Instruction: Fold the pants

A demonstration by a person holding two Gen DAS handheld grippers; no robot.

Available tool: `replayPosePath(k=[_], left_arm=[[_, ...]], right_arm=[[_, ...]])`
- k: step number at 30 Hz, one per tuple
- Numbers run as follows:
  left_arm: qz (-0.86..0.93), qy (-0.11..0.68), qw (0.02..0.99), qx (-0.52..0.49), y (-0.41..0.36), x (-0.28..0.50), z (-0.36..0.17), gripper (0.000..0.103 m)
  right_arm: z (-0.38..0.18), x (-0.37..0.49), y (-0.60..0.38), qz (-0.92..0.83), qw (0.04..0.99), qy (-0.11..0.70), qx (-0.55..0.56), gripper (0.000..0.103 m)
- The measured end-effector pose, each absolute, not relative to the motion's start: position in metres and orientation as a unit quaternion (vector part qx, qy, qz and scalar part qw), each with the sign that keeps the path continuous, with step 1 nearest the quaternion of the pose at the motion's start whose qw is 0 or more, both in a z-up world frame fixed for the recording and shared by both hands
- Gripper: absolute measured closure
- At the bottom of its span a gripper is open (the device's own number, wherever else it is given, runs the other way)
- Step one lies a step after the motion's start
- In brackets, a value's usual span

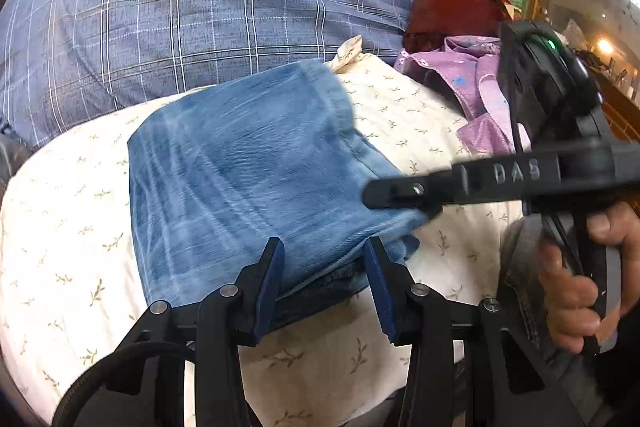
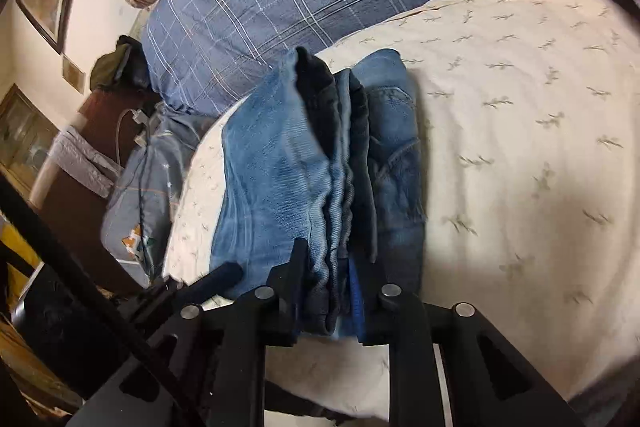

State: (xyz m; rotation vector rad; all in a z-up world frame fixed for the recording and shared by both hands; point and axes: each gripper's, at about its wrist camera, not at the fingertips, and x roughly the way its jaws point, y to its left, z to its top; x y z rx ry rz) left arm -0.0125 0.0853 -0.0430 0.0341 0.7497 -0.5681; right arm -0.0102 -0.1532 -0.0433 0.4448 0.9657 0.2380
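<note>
The folded jeans (image 2: 320, 163), lying lengthwise away along the cream pillow (image 2: 520, 131), are being pinched at their near edge by the right gripper (image 2: 326, 291), while the left gripper (image 1: 326, 287) is being held half open astride the near edge.

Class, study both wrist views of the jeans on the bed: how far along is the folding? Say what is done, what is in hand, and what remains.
Done: the jeans already lie as a compact, layered bundle on the cream floral cover. In hand: the right gripper pinches the stacked edge of the layers, while the left gripper straddles the bundle's near edge, jaws apart. Left: probably only squaring up the layers and letting go.
</note>
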Motion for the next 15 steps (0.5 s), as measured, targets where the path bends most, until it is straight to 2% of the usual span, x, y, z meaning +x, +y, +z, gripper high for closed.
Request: replayPosePath(k=[3,5,6,8,9,10,14,15], left_arm=[[-0.275,0.378,0.884,0.005,0.088,-0.007,-0.046,0.061],[-0.28,0.379,0.882,-0.008,0.094,-0.005,-0.038,0.061],[-0.284,0.375,0.882,-0.021,0.099,-0.004,-0.032,0.059],[-0.281,0.373,0.883,-0.055,0.115,0.002,-0.019,0.044],[-0.276,0.37,0.884,-0.073,0.124,0.007,-0.013,0.042],[-0.268,0.369,0.885,-0.09,0.135,0.015,-0.008,0.039],[-0.216,0.383,0.889,-0.126,0.164,0.058,0.0,0.036],[-0.201,0.392,0.888,-0.132,0.168,0.072,-0.001,0.036]], right_arm=[[-0.071,-0.009,-0.158,0.093,0.84,0.487,0.221,0.086],[-0.065,-0.007,-0.162,0.107,0.837,0.484,0.233,0.085],[-0.057,-0.01,-0.161,0.12,0.842,0.472,0.229,0.078],[-0.045,-0.013,-0.159,0.129,0.852,0.455,0.225,0.06],[-0.038,-0.013,-0.158,0.135,0.856,0.445,0.226,0.035],[-0.03,-0.011,-0.156,0.14,0.861,0.435,0.222,0.021],[-0.004,0.012,-0.147,0.137,0.877,0.423,0.184,0.021],[0.001,0.023,-0.146,0.135,0.878,0.425,0.175,0.017]])
